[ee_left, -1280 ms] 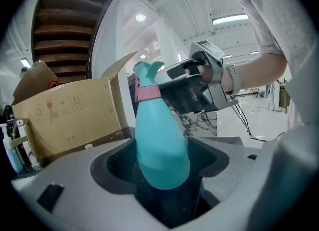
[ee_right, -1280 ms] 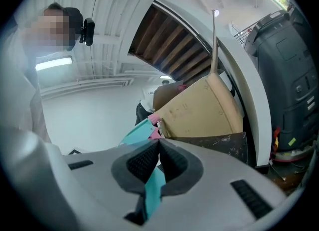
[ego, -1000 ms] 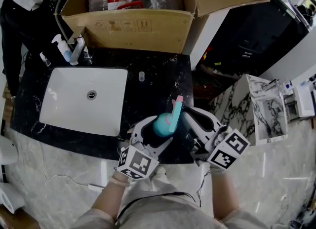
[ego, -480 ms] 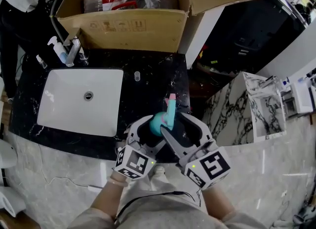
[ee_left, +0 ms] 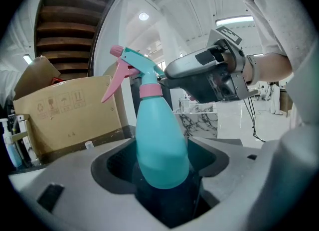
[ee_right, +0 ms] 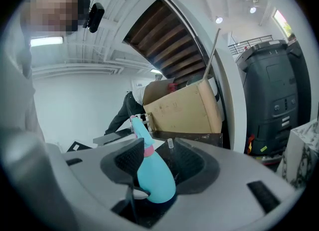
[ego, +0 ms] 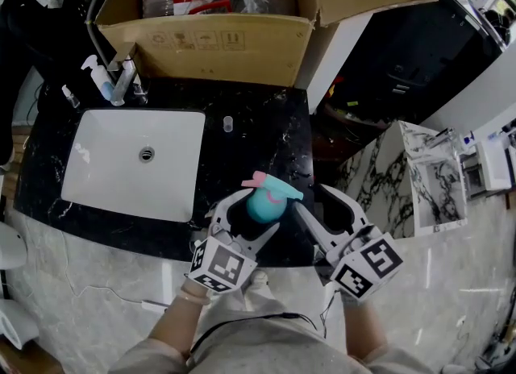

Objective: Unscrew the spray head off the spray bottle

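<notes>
L gripper [ego: 248, 218] fingers pinch the teal spray bottle [ee_left: 162, 145] body, spray head [ego: 272, 185] still on. R gripper [ego: 322, 207] fingers spread, closing w/ bottle btwn them, not pinching.

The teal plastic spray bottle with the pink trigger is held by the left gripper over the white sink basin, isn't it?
Not quite. The teal plastic spray bottle with the pink trigger is held by the left gripper over the black marble counter, to the right of the white sink basin, not over it. The head view shows this.
</notes>
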Motion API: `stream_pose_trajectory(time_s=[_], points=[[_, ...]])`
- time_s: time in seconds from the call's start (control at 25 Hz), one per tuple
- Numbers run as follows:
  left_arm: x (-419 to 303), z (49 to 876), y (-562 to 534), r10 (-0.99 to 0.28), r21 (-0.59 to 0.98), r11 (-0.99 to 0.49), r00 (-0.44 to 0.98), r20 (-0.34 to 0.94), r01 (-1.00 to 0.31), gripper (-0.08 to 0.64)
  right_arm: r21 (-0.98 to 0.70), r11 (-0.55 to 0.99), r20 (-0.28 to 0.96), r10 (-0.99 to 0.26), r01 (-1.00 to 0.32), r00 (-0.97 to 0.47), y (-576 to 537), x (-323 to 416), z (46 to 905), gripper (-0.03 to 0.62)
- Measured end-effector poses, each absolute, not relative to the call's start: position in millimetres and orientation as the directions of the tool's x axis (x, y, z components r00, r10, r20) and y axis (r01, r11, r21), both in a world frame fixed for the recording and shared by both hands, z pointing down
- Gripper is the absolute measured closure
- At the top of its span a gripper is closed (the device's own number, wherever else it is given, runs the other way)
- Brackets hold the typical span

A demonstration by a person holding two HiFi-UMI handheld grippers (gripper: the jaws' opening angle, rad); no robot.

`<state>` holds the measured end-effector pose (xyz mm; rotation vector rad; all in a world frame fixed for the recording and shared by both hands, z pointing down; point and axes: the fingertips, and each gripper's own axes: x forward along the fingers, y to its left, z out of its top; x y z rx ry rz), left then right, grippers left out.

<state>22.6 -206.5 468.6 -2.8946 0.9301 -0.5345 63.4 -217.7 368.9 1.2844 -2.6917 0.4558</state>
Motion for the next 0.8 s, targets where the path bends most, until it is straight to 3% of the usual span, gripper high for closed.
stream_pose_trajectory(time_s=[0.64, 0.8], points=[[22, 469, -207, -0.578, -0.155, -0.814, 0.756, 0.308, -0.56, 0.232, -0.184, 0.591, 0.227, -0.752, -0.786, -0.619, -255, 50, 375, 0.44], [22, 469, -207, -0.579, -0.151, -0.813, 0.755, 0.309, -0.562, 0.232, -0.242, 0.593, 0.174, -0.752, -0.768, -0.636, -232, 64, 375, 0.44]])
